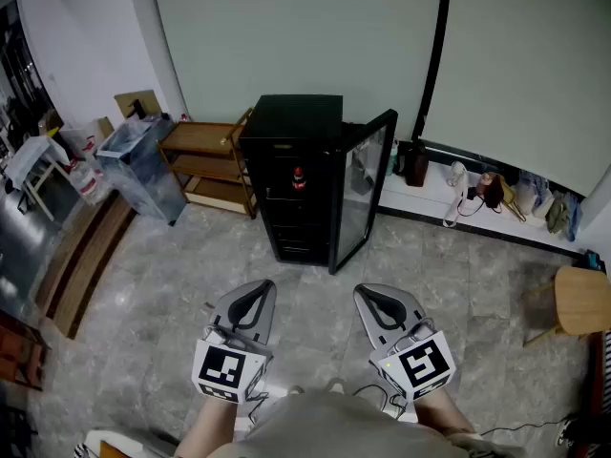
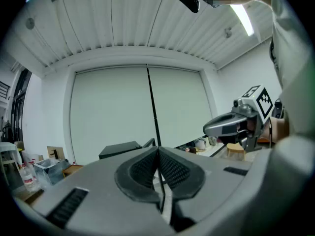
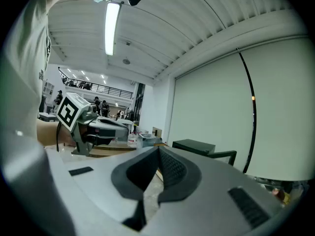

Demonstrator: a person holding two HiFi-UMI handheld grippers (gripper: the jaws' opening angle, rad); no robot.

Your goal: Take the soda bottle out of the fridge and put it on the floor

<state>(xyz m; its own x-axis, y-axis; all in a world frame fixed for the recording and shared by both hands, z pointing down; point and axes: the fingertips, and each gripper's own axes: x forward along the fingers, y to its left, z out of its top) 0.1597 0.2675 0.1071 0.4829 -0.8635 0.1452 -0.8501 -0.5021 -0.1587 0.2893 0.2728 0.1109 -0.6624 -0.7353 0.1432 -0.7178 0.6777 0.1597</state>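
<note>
Black against the pale wall, the fridge (image 1: 291, 122) is standing well ahead of both grippers, with its door (image 1: 365, 184) hanging open on the right gripper's side. The soda bottle (image 1: 298, 177) is sitting inside on an upper shelf, showing as a dark shape with a red band. It is looking upright, long axis vertical, though it is too small to be sure.

Both tools are hovering side by side over the floor (image 1: 172, 284), far short of the fridge opening. The left gripper (image 1: 256, 292) is showing its jaws pressed together with nothing between them, and the right gripper (image 1: 374, 300) is likewise closed and empty.

From the left gripper the bottle is lying ahead and a little to the right. From the right gripper it is lying ahead and further off to the left. So the left one is probably sitting slightly nearer and enjoying the freer line, since the open door is flanking the right gripper's path. Either tool would be needing to open first, then come at the upright body from the side.
</note>
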